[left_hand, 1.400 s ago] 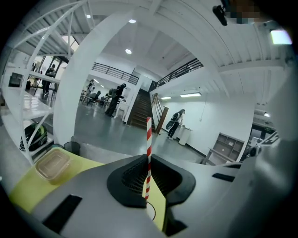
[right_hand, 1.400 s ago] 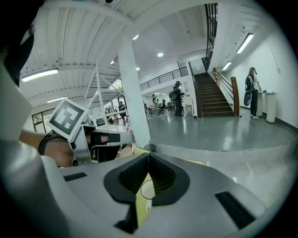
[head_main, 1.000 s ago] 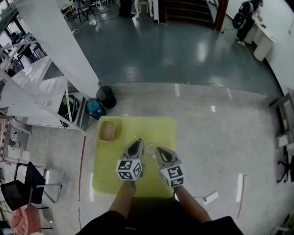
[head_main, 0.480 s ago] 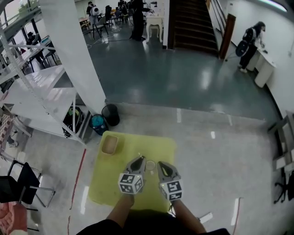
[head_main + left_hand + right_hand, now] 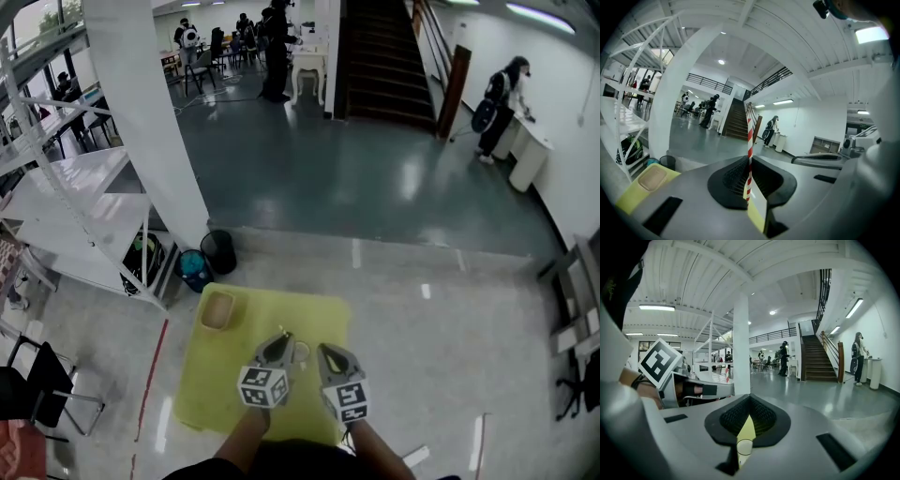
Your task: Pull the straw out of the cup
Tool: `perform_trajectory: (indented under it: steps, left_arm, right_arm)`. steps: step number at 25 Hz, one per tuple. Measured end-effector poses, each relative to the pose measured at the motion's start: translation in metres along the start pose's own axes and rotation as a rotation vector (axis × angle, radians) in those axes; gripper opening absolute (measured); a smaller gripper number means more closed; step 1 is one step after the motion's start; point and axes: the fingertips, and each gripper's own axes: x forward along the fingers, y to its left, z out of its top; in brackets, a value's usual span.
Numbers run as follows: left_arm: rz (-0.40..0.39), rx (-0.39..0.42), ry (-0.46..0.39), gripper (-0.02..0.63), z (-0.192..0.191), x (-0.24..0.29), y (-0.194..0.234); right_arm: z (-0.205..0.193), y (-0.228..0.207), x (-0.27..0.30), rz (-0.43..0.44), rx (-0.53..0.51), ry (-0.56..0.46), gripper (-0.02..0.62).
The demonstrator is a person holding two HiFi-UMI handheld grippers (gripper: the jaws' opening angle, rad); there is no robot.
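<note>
Red-and-white striped straw (image 5: 750,140) stands upright, clamped between the jaws of the left gripper (image 5: 749,163), its lower end over the yellow mat (image 5: 230,380). Right gripper (image 5: 750,401) has its jaws drawn together at the tips, pinching nothing. Clear cup (image 5: 744,447) shows through the slit between them and sits on the mat, just beside both gripper tips in the head view.

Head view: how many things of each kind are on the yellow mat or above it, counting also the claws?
claws: 2 (left claw, right claw)
straw: 1
cup: 1
tan tray: 1
Total: 5
</note>
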Motion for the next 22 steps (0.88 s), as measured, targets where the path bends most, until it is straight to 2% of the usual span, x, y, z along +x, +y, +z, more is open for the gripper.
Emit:
perform_trajectory:
  steps: [22]
  left_arm:
    - [-0.011,-0.007,-0.003,0.06,0.0,-0.006,-0.007]
  right_arm:
    - [0.0,0.0,-0.012,-0.016,0.004,-0.006,0.015]
